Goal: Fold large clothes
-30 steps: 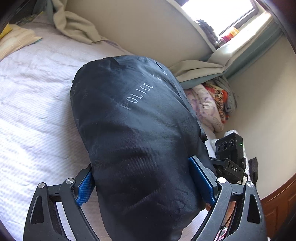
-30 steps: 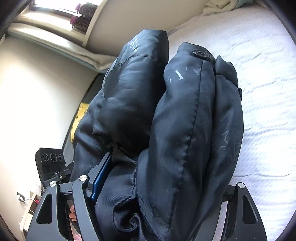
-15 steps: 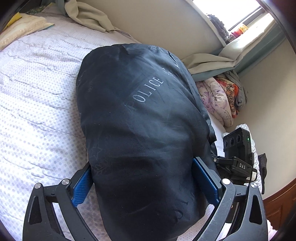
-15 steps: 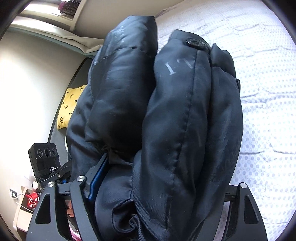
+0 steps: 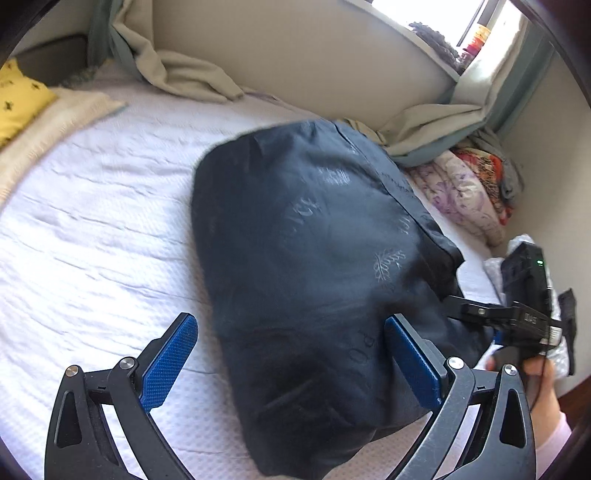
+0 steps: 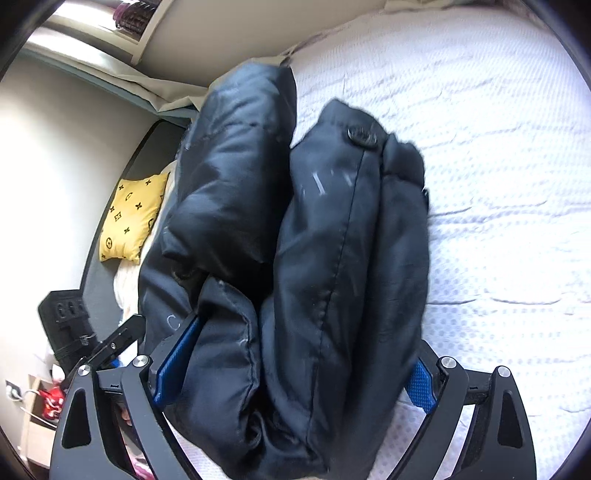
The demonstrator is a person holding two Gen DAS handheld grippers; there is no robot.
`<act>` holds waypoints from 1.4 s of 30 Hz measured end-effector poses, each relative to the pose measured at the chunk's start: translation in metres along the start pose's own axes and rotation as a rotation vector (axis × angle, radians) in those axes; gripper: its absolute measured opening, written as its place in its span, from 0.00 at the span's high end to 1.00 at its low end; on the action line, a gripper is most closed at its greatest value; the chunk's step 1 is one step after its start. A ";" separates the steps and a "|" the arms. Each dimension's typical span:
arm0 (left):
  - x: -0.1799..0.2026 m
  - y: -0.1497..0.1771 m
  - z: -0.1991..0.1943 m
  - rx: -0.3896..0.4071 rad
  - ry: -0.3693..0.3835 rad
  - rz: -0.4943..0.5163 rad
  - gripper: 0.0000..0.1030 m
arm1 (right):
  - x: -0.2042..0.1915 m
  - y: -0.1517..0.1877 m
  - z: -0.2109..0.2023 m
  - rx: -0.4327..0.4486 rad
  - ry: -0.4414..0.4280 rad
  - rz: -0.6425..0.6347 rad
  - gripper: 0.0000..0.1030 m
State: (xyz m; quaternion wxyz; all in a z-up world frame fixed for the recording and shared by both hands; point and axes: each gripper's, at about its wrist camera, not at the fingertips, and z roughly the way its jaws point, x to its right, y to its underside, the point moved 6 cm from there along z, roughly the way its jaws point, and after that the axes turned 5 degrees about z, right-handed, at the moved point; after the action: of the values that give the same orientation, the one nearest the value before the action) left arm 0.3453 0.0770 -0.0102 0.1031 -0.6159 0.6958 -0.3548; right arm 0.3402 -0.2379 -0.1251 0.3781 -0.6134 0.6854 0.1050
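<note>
A dark navy padded jacket [image 5: 314,277], folded into a thick bundle with pale lettering, lies on the white bedspread [image 5: 92,240]. My left gripper [image 5: 291,354] is open; its left pad [image 5: 170,362] stands clear of the jacket and its right pad [image 5: 413,362] lies against the jacket's side. In the right wrist view the folded jacket [image 6: 314,277] fills the middle, with a black button [image 6: 362,136] on top. My right gripper [image 6: 295,369] is spread wide around the bundle's near end, its blue pads at both sides of it. The right gripper's body [image 5: 524,295] shows beyond the jacket.
A yellow patterned cushion [image 6: 133,218] and a cream blanket [image 5: 55,122] lie at the head of the bed. Beige and teal curtains [image 5: 424,129] hang by the wall. Floral and red-patterned bedding [image 5: 469,192] is piled in the corner. The window sill [image 6: 122,26] holds small items.
My left gripper has opened and its left pad has come off the jacket. The jacket has dropped down onto the bed. Both views have shifted and show more of the bed.
</note>
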 end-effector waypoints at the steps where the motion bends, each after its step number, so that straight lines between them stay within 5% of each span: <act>1: -0.001 -0.001 -0.005 0.004 -0.025 0.006 0.00 | 0.000 -0.001 -0.005 0.010 0.009 -0.004 0.09; 9: 0.000 0.003 -0.053 0.084 -0.217 0.083 0.00 | -0.003 0.004 -0.063 0.124 0.095 -0.040 0.09; 19: 0.062 0.041 -0.113 0.179 -0.443 0.211 0.00 | -0.055 0.056 -0.148 0.426 0.427 -0.349 0.05; 33: 0.112 0.125 -0.153 0.205 -0.479 0.177 0.00 | -0.083 0.187 -0.152 0.447 0.462 -0.363 0.00; 42: 0.121 0.150 -0.161 0.237 -0.478 0.201 0.00 | -0.081 0.219 -0.151 0.448 0.479 -0.355 0.00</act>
State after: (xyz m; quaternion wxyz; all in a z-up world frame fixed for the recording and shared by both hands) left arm 0.1075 0.0219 0.0498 0.3700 -0.5937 0.6631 -0.2663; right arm 0.0765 -0.2183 -0.0385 0.3444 -0.6320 0.6432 -0.2614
